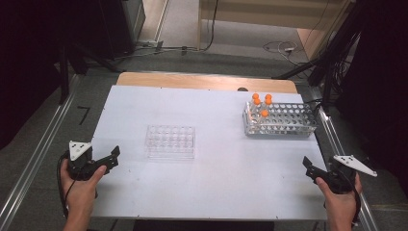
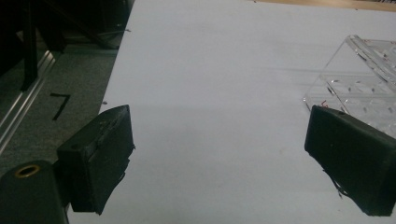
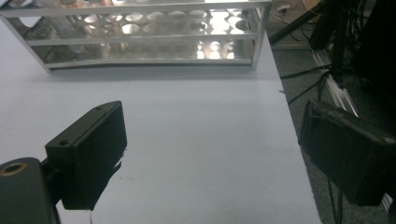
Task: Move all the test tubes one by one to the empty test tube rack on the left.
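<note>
From the high view, the left claw sits at the worktop's near-left edge and the right claw at its near-right edge, both empty with jaws apart, while a clear plastic tray lies near the left claw and a metal tube rack with orange-capped tubes stands toward the far-right corner, broad bare surface between them. In the left gripper view, the left claw gapes wide over bare white worktop, the worktop's left edge running beside its left jaw and the clear tray just past its right jaw. In the right gripper view, the right claw also spreads wide and holds nothing, its right jaw hanging past the worktop's right edge, and the metal rack stands ahead across open surface.
</note>
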Demonstrator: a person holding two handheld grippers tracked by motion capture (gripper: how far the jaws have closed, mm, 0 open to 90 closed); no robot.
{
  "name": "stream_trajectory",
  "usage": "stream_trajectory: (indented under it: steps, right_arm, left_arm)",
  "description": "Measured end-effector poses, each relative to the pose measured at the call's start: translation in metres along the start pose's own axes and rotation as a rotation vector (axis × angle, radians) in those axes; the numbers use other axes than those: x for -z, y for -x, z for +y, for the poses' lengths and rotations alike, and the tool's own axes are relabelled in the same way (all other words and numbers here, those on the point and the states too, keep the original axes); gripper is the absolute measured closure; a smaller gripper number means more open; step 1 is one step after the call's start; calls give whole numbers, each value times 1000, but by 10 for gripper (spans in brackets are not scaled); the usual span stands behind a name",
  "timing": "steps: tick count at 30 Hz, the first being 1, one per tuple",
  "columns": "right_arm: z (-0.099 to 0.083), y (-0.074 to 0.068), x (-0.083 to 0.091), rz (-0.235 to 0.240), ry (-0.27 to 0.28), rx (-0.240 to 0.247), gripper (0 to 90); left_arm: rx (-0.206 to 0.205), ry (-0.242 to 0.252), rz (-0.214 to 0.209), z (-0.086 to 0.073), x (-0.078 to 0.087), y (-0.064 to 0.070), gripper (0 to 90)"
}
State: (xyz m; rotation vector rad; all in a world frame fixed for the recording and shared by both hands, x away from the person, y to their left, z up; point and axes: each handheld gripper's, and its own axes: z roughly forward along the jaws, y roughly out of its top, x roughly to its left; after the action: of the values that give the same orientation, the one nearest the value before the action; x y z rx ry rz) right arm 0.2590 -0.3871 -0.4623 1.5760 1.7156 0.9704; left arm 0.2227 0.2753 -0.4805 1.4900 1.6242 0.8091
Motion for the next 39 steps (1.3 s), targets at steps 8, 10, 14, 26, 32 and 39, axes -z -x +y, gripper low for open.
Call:
stream_trajectory:
  steps: [8,10,14,26,32,39]
  right_arm:
    - [5,-10,-6,31,-1,15,63]
    - [8,-13,-8,35,0,17,64]
    - [14,-19,-10,53,14,30,64]
    - [31,-39,-23,90,28,67,64]
    - [37,-44,-28,94,33,77,64]
    - [45,-56,-33,114,40,89,65]
  left_arm:
    - [-10,-5,13,0,-3,1,88]
    - [-16,-1,15,1,-4,2,88]
    - [-20,-2,22,0,-6,4,88]
    - [-21,4,36,1,-5,3,87]
    - [-18,4,42,1,-5,3,88]
    - [-8,12,58,2,-3,2,88]
